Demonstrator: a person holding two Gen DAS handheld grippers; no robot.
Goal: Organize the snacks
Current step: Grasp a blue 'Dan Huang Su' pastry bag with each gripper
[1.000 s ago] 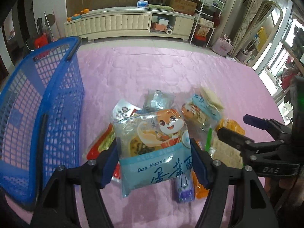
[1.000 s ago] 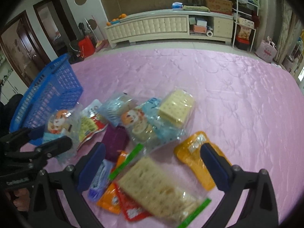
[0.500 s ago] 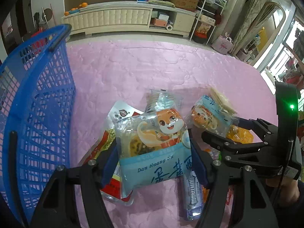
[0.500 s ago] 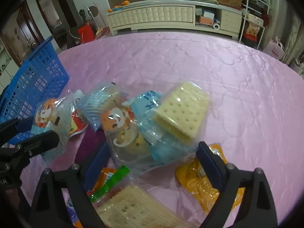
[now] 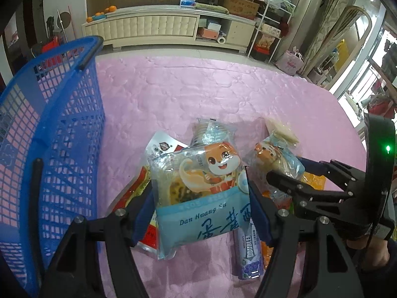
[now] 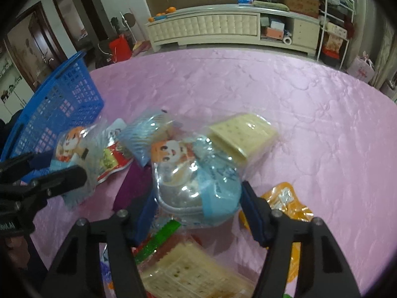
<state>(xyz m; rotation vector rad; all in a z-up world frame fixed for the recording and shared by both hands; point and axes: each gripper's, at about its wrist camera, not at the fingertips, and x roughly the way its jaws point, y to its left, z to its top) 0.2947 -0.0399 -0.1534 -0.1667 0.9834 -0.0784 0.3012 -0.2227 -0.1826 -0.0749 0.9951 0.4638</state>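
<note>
My left gripper (image 5: 199, 202) is shut on a light-blue pastry bag with a cartoon squirrel (image 5: 201, 196), held above the pink table beside the blue mesh basket (image 5: 49, 136). My right gripper (image 6: 198, 200) is shut on a second squirrel pastry bag (image 6: 196, 176), with a clear cracker pack (image 6: 242, 134) lying against its far side. In the left wrist view the right gripper (image 5: 292, 173) shows at right, holding its bag (image 5: 275, 156). In the right wrist view the left gripper (image 6: 44, 168) and its bag (image 6: 72, 154) show at left.
A pile of snacks lies on the pink tablecloth (image 6: 273, 94): a red-and-white pouch (image 5: 161, 146), a purple roll (image 5: 248, 255), an orange pouch (image 6: 285, 198), a cracker pack with green trim (image 6: 186, 270). The basket (image 6: 59, 109) stands at the table's left edge.
The right gripper moved forward from the near crackers and closed on the second squirrel bag. The left gripper kept hold of its bag close beside the basket.
</note>
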